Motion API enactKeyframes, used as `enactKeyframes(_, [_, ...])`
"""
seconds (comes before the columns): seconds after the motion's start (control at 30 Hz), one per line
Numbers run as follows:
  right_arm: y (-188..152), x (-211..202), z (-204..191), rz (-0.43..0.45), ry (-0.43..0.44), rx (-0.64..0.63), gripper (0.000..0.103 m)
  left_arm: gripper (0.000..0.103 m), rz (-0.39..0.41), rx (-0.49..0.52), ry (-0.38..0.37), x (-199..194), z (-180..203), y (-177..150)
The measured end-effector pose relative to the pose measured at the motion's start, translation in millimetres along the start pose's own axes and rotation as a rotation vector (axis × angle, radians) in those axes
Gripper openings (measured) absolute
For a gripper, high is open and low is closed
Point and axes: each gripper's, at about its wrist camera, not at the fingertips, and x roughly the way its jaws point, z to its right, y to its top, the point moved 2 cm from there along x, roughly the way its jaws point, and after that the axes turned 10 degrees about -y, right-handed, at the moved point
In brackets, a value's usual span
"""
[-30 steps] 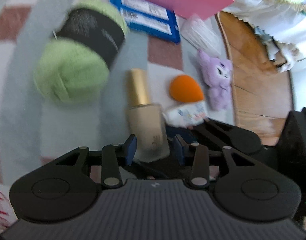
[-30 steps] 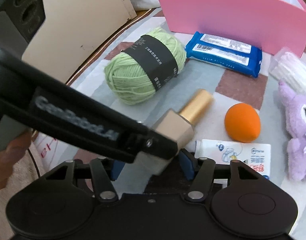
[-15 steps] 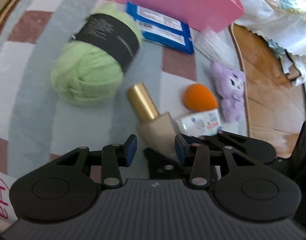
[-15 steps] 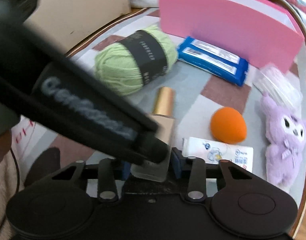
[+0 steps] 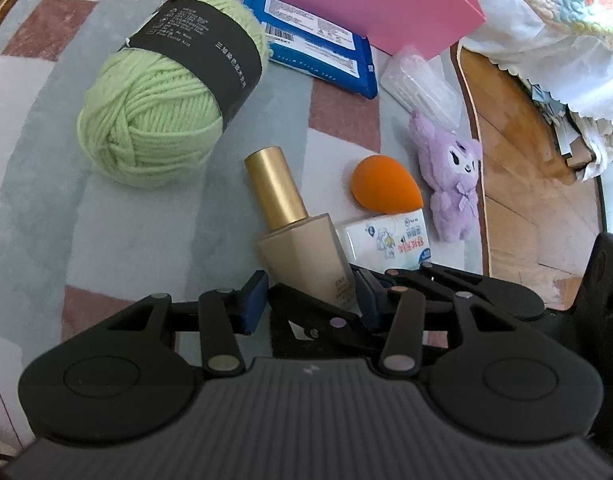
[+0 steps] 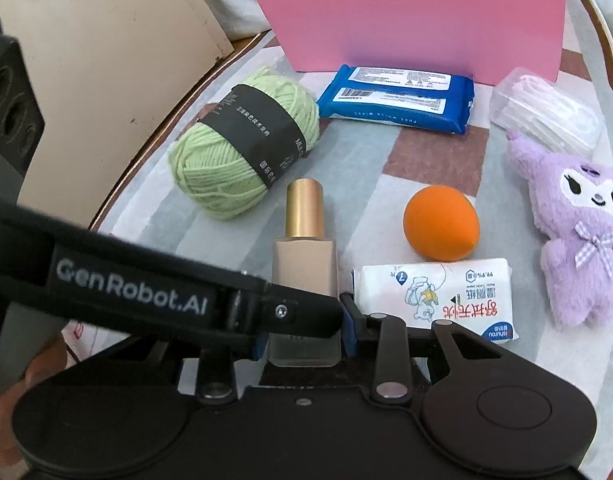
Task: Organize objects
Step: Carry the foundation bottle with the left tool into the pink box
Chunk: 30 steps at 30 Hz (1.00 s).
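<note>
A beige foundation bottle [image 6: 304,264] with a gold cap [image 6: 304,208] lies on the checked cloth. My right gripper [image 6: 302,336] is shut on its base. My left gripper [image 5: 308,300] stands open around the same bottle [image 5: 302,252], its pads apart from the glass; its finger [image 6: 186,300] crosses the right wrist view. Around it lie a green yarn ball [image 6: 242,144], an orange sponge [image 6: 440,228], a tissue pack [image 6: 434,296], a purple plush [image 6: 574,232] and a blue wipes pack [image 6: 398,98].
A pink box [image 6: 418,28] stands open at the back of the table. A clear bag of masks [image 6: 546,112] lies beside it. The table's rounded edge [image 5: 472,120] runs along the right, with wooden floor [image 5: 518,184] beyond. A beige cabinet [image 6: 106,60] stands at the left.
The bottle passed from my left gripper to my right: the right jaws closed on its base, the left jaws opened. The bottle turned upright in the right wrist view.
</note>
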Motion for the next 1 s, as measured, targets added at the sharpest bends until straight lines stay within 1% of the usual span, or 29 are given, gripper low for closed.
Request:
enactKeyframes(0.2, [2,-13,3,0.017,0.025,-0.042,0.04,0.046,0.042,0.04,0.017,-18,19,-10])
enactKeyframes(0.4, [12,-40,2,0.046,0.034,-0.069,0.04,0.045,0.085,0.064,0.003,-41,42,-9])
enactKeyframes(0.53, [21,-63,1,0.074,0.033,-0.088,0.04,0.044,0.108,0.119,0.019,-58,64,-4])
enactKeyframes(0.77, [54,-98,1,0.114,0.019,-0.113,0.04,0.044,0.139,0.168,0.004,-86,97,23])
enactKeyframes(1.0, [99,-115,9,0.124,-0.011,-0.112,0.04,0.045,0.127,0.189,-0.019,-95,117,70])
